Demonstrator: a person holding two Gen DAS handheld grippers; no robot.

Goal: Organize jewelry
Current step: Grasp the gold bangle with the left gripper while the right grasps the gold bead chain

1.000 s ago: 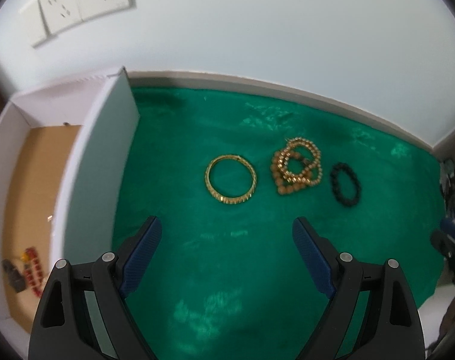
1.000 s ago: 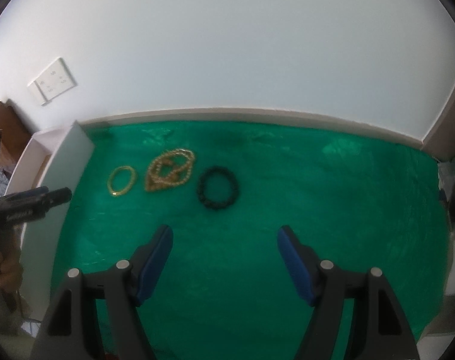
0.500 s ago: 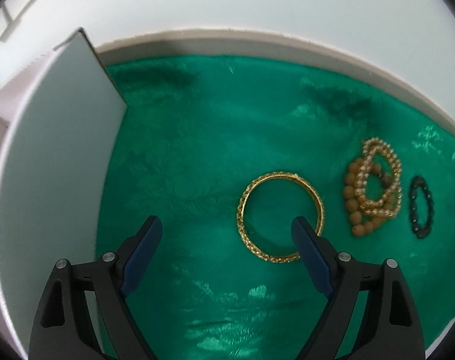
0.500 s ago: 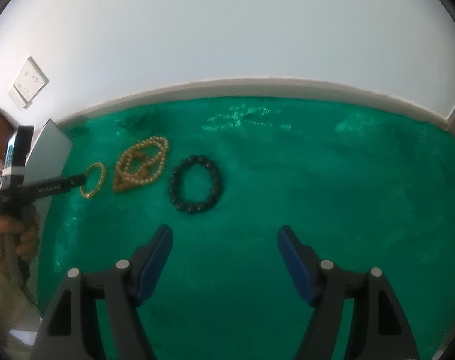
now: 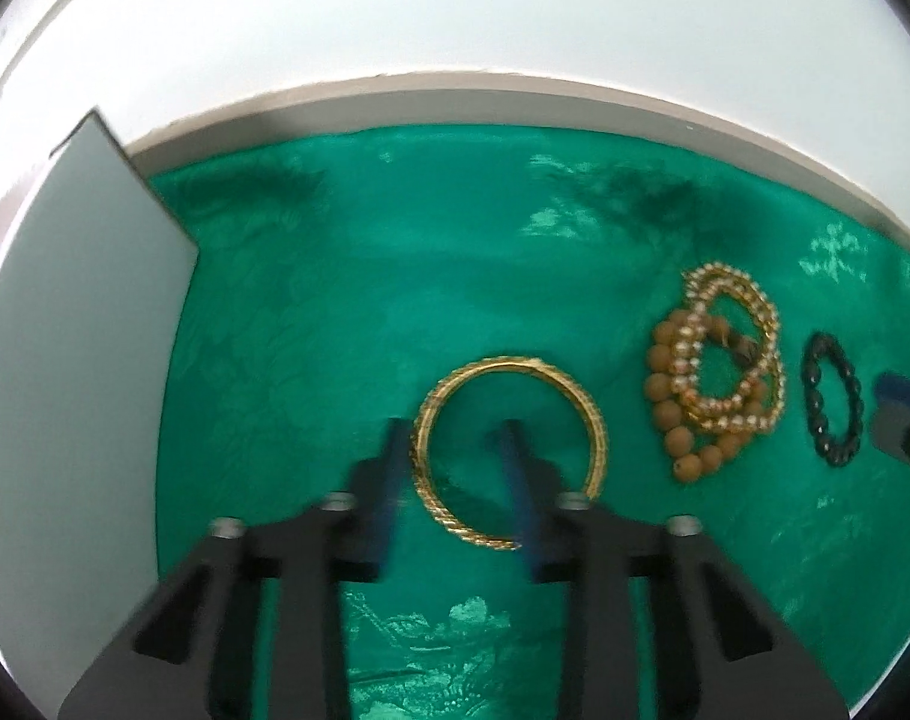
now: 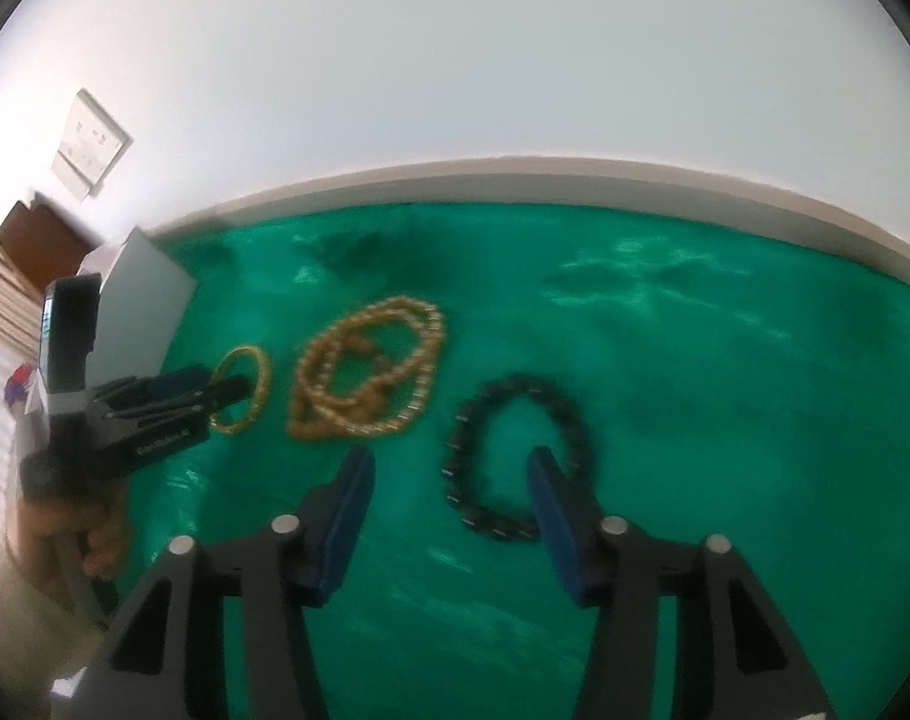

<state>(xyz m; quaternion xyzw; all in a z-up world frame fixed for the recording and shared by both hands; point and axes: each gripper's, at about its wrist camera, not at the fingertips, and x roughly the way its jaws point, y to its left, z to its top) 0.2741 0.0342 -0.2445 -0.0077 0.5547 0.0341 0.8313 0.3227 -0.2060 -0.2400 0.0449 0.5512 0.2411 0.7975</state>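
A gold bangle (image 5: 509,450) lies on the green cloth (image 5: 347,312). My left gripper (image 5: 452,438) is half closed, one finger outside the bangle's left rim and one inside the ring, a gap still showing. It also shows in the right wrist view (image 6: 227,387) at the bangle (image 6: 245,387). A heap of gold and wooden bead bracelets (image 5: 716,366) lies right of it, also seen in the right wrist view (image 6: 368,375). A black bead bracelet (image 6: 515,456) lies further right. My right gripper (image 6: 449,468) is open, straddling the black bracelet's left side.
A white box wall (image 5: 77,324) stands at the left edge of the cloth. A pale wall and skirting run along the back. The right gripper's blue tip (image 5: 905,414) shows beside the black bracelet (image 5: 833,408) in the left wrist view.
My left gripper's fingers have closed in around the bangle's left rim. My right gripper has moved forward and down over the black bracelet, narrowing slightly.
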